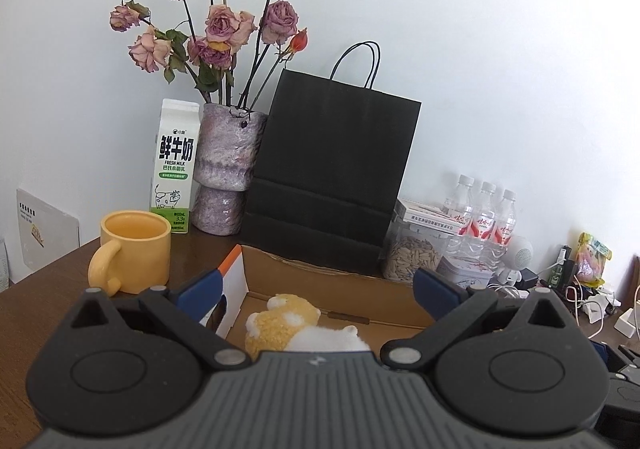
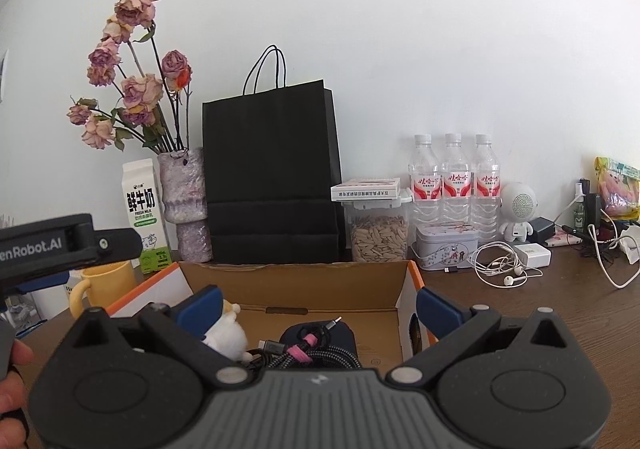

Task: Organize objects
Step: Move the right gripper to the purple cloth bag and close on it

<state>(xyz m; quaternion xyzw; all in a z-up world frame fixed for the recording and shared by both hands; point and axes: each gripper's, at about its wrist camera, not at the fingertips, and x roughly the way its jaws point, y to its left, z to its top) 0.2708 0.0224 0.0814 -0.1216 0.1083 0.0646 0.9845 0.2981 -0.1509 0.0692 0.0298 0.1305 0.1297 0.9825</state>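
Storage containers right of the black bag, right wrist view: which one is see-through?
The plastic canister beside the black bag: its clear walls show the pale seeds filling it. The tin next to it is opaque, lidded metal with a printed picture.

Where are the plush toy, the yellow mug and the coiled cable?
plush toy [image 1: 276, 323], left wrist view, orange back.
yellow mug [image 1: 136, 255], left wrist view, outer wall.
coiled cable [image 2: 316, 359], right wrist view, braided loops.
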